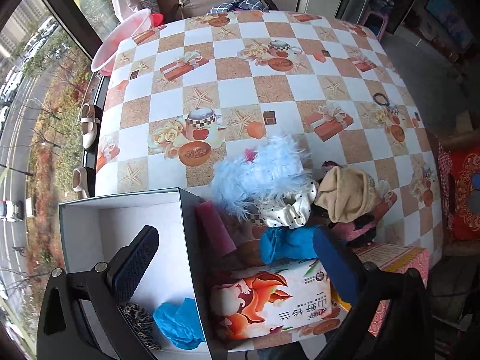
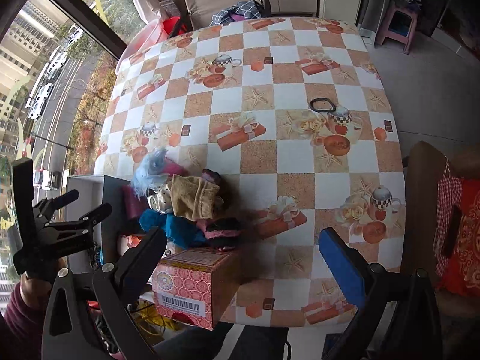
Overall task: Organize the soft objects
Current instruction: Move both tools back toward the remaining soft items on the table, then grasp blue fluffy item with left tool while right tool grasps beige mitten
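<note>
The round table with its checkered orange-and-white printed cloth [image 1: 300,60] fills the centre of both views and serves as the work surface. The open white-lined cardboard box [image 1: 126,210], lower left of the left wrist view, is probably the collection bin: a crumpled blue cloth [image 1: 180,322] and a leopard-print scrunchie [image 1: 138,318] already lie inside. The unsorted pile sits just right of the box: a fluffy pale-blue feathered item [image 1: 261,174], a beige knit sock [image 1: 342,195] and a white polka-dot scrunchie [image 1: 288,213], touching one another. A black hair tie [image 2: 322,104] lies well apart, upper right in the right wrist view. The left gripper [image 1: 240,255] straddles the box wall, jaws spread, holding nothing. The right gripper [image 2: 243,258] hovers near the pile, jaws likewise spread and empty.
</note>
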{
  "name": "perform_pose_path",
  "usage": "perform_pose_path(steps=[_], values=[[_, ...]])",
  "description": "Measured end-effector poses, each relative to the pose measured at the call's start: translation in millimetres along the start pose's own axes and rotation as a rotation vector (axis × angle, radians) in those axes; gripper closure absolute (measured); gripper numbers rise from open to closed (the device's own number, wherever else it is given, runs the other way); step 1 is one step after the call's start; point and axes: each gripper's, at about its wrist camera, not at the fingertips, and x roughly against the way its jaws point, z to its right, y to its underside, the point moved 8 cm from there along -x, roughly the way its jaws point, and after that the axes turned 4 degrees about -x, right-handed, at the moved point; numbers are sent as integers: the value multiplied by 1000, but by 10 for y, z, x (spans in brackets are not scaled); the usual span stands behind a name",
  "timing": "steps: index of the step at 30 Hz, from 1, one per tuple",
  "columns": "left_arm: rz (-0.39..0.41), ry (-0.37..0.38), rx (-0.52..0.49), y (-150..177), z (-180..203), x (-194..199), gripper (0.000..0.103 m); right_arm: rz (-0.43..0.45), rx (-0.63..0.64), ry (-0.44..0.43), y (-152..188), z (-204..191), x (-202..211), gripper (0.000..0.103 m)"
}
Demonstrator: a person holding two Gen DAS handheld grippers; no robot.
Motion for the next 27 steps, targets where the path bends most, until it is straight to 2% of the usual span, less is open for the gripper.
perform_pose_path(steps=[5,12,15,17,21,24,27], values=[[-97,-108,-80,-96,18,-386,0,-147,117,-26,-30,-72,-594,1],[-229,-281,-202,-293,16,-880,1,-396,322,-90,25,-460,-1352,1],[-243,-305,-181,-401,-45,-1021,1,-456,366,-67,82,-540,-1624,1],[-232,-290,-137,-544,-92,-1086,1,-436,343,-37,30,-505,-1732,1],[-145,-263,-21,-996,-264,-1072,1,-264,178,77,-425,-91,-1715,1],[-98,-171,85,-1218,-392,-938,0,-162,24,159,-747,395,-1540,1],[-78,-112,107,-1268,-454,-846,0,-118,-64,131,-844,712,-1368,1]])
